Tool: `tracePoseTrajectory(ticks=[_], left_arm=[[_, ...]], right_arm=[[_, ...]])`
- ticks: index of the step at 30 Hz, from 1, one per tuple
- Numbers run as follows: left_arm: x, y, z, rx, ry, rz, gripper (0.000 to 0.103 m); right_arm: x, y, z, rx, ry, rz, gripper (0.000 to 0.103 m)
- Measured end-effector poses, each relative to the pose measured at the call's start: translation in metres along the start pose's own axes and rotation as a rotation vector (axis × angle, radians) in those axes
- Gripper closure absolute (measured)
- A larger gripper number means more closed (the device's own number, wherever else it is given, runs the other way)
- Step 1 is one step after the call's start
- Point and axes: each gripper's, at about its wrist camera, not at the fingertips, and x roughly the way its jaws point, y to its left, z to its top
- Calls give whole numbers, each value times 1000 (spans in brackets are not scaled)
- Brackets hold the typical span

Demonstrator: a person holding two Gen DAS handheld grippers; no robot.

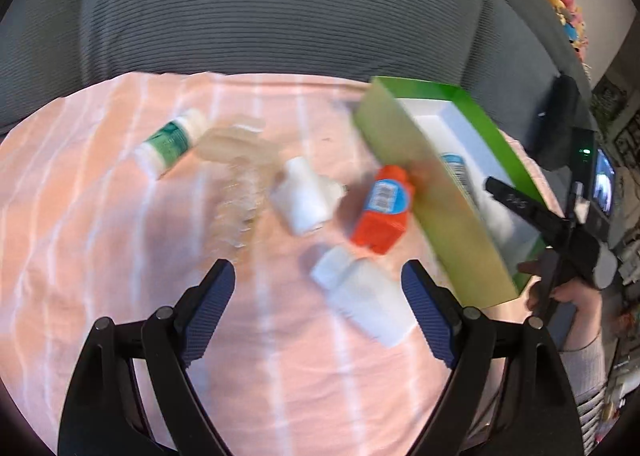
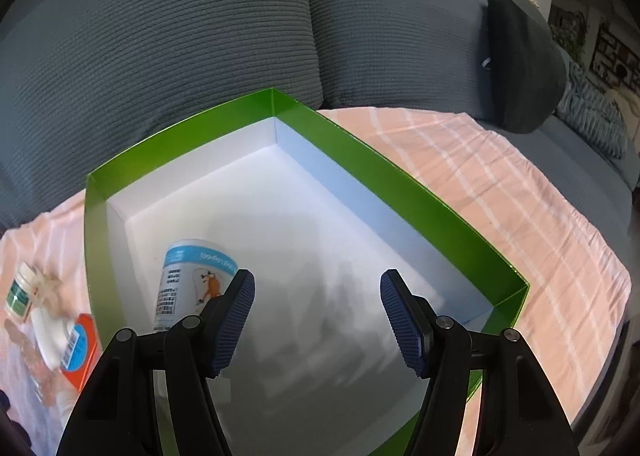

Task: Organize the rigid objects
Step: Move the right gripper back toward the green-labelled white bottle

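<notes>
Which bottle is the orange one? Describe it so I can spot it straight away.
Find the green box on the pink striped cloth. The orange bottle lies outside the box, right against its near wall. Its neighbours are plain white bottles; it alone is bright orange, with a blue barcode label.

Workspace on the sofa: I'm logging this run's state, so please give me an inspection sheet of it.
Surface: peach striped cloth spread over a grey ribbed sofa.
Job's things: green cardboard box with white inside holds one blue-and-white labelled bottle lying down. Outside it, on the cloth: orange bottle, two white plastic bottles, green-labelled white bottle, all lying down.
Clutter: blurred clear item, unidentifiable.
Grippers: left hand-held gripper open, empty; right hand-held gripper open over the box, empty.
Cables: nothing seen.
Surroundings: soft toys, dark cushion, lit screen.
</notes>
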Motion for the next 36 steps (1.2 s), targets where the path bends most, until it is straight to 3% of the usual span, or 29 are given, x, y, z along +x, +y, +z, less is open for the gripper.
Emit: tracePoseTrajectory(ticks=[5,10,16,23,27,30,32,36], left_arm=[[-6,30,-3,-59,15,0,18],[-14,56,-5,-106,11,17,18],[-15,77,-7,-135,14,11,17],[-13,85,-8,-144,12,-3,14],[-14,89,-6,-161,-5,-4,14],[-16,95,-5,-181,-14,9,14],[-18,102,-4,-205,-19,7,14],[-25,116,-4,-248,-31,20,14]], right_arm=[[4,3,-8,-15,33,36,36],[-6,10,-22,-22,30,-32,36],[-21,8,-41,45,68,16,36],[-49,10,-41,62,17,74,36],[-72,23,-37,18,-6,161,36],[-92,46,-33,-38,-9,252,27],[-103,71,-30,-92,-5,333,26],[-100,115,-24,-133,84,510,26]])
